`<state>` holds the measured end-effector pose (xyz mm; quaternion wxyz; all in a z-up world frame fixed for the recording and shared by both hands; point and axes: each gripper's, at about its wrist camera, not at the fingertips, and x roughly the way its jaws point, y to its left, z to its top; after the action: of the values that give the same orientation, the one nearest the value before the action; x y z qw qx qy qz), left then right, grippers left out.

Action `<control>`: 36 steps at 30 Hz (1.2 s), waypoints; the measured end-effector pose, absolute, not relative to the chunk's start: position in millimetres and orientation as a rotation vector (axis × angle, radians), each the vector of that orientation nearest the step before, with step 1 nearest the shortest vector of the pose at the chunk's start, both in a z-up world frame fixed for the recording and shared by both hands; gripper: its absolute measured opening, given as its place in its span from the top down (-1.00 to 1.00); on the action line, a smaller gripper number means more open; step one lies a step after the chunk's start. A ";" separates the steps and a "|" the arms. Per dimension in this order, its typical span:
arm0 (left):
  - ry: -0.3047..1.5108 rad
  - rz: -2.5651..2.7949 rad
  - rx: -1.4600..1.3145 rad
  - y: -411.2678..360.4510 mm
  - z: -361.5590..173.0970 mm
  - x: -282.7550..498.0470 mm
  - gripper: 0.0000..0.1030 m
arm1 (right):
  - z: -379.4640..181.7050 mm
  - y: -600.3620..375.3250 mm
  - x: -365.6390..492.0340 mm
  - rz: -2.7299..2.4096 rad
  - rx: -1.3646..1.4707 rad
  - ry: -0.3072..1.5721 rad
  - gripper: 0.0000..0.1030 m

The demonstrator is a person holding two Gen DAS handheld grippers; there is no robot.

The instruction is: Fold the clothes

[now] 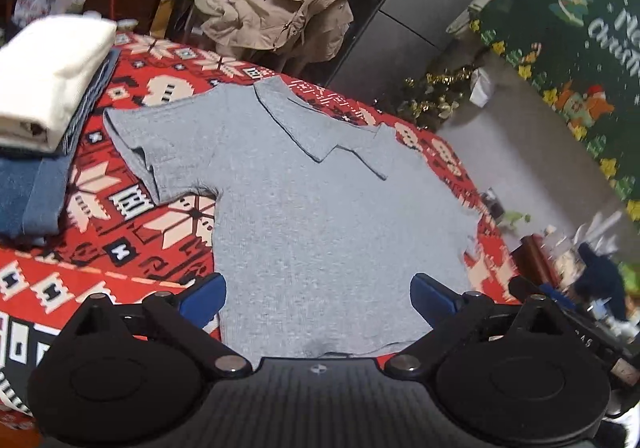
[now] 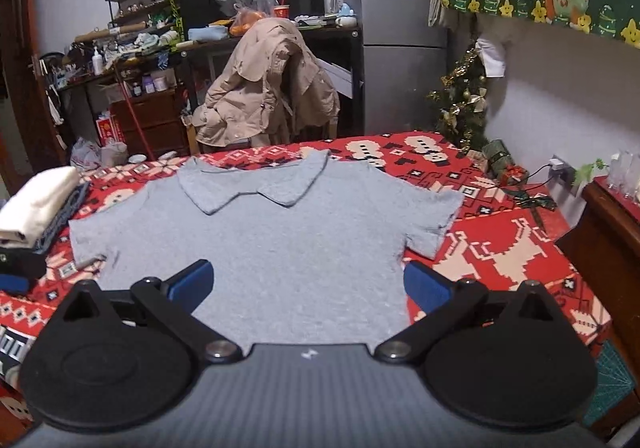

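A grey polo shirt (image 1: 304,215) (image 2: 264,236) lies flat on the red patterned cloth (image 1: 120,232) (image 2: 500,248), collar at the far end and both short sleeves spread out. My left gripper (image 1: 318,298) hovers open above the shirt's near hem, its blue pads (image 1: 206,298) wide apart with nothing between them. My right gripper (image 2: 308,286) also stands open over the near part of the shirt, blue pads (image 2: 192,284) spread apart and empty. The hem's nearest edge is partly hidden under the gripper bodies.
A stack of folded clothes, white on top (image 1: 48,75) (image 2: 38,203) over blue denim (image 1: 32,195), sits at the left of the cloth. Behind stand a chair draped with a beige jacket (image 2: 268,83), a fridge (image 2: 396,47), a small Christmas tree (image 2: 464,99) and a wooden cabinet (image 2: 608,244) at the right.
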<state>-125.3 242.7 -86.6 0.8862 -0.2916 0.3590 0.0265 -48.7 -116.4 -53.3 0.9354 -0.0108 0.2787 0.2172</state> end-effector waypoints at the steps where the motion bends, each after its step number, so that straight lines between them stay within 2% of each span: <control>1: 0.740 0.054 -0.637 248.4 -87.0 -126.8 -0.94 | -51.5 -116.0 -48.0 0.452 0.000 0.560 -0.99; 6: 0.704 0.079 -0.687 271.8 -84.4 -135.4 -0.95 | -43.8 -111.4 -40.7 0.439 0.090 0.539 -0.99; 15: 0.583 0.095 -0.304 274.6 -84.6 -149.2 -0.92 | -36.1 -97.0 -16.3 0.415 0.061 0.599 -0.97; 20: 0.583 0.090 -0.193 273.5 -94.4 -150.2 -0.69 | -36.9 -82.4 -8.1 0.437 -0.095 0.578 -0.88; 24: 0.592 0.054 -0.125 271.7 -97.2 -146.2 -0.52 | -39.0 -66.0 -7.3 0.479 -0.272 0.537 -0.96; 28: 0.632 0.020 -0.003 260.0 -101.0 -136.5 -0.24 | -45.5 -59.2 -8.8 0.558 -0.374 0.534 -0.98; 36: 0.680 -0.151 0.429 197.5 -127.0 -137.3 -0.09 | -79.7 -71.0 -24.4 0.636 -0.590 0.567 -0.98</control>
<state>-137.3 197.5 -127.0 0.9175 0.2086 0.3305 -0.0733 -24.4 -71.0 -79.7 0.8687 -0.2821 0.2710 0.3037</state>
